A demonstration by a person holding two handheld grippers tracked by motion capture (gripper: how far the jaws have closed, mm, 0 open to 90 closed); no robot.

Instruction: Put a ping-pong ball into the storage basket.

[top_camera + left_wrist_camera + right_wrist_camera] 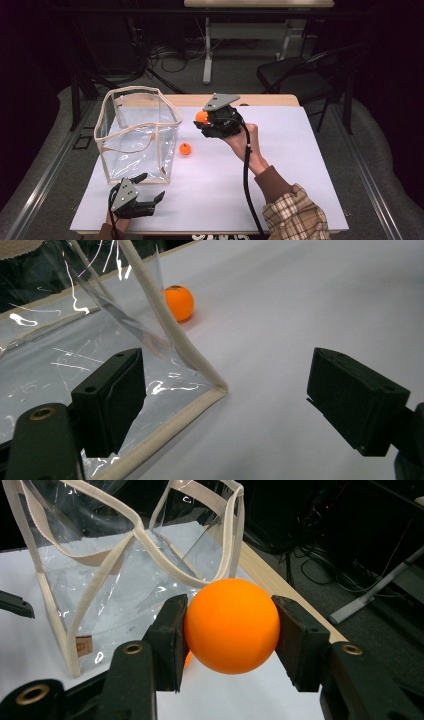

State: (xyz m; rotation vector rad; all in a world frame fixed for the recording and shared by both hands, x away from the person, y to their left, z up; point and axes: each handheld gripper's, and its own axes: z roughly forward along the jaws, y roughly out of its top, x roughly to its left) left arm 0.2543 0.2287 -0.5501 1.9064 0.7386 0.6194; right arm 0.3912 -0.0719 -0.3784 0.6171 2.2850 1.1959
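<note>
Nearest the lens in the high view: left hand-held gripper [149,189], low at the near left edge of the white counter [280,165], jaws spread wide and holding nothing, just near of the clear bag [137,132]. Seen along those jaws in the left gripper view [225,400]: bag's near bottom corner between them, cream fabric piping [172,335] running up the edge, glare streaks on the plastic, and beyond it a small orange fruit [178,302] with a dark stem end, resting on the counter just right of the bag wall. Same fruit in the high view [185,148], lying alone between bag and right hand.

Raised above the far middle of the counter: right hand-held gripper [202,121], clamped on an orange ball [201,117], gripped by a hand [245,142] in a rust cuff and plaid sleeve [295,212], black cable [248,185] trailing toward the near edge. Shown plainly in the right gripper view [227,630]: ball [231,625] smooth, matte, evenly orange, pinched at its sides by both black pads, clear of the counter. Also there, not in the high view: a small tan tag [84,645] low on the bag's side, its marking too small to read, and the bag's looped cream handles [135,530] sagging over an open top. Bag standing upright at the counter's left. Partial lettering at the near counter edge in the high view, cut off and illegible. Dark folding chair [300,75] and floor cables beyond the far edge.
</note>
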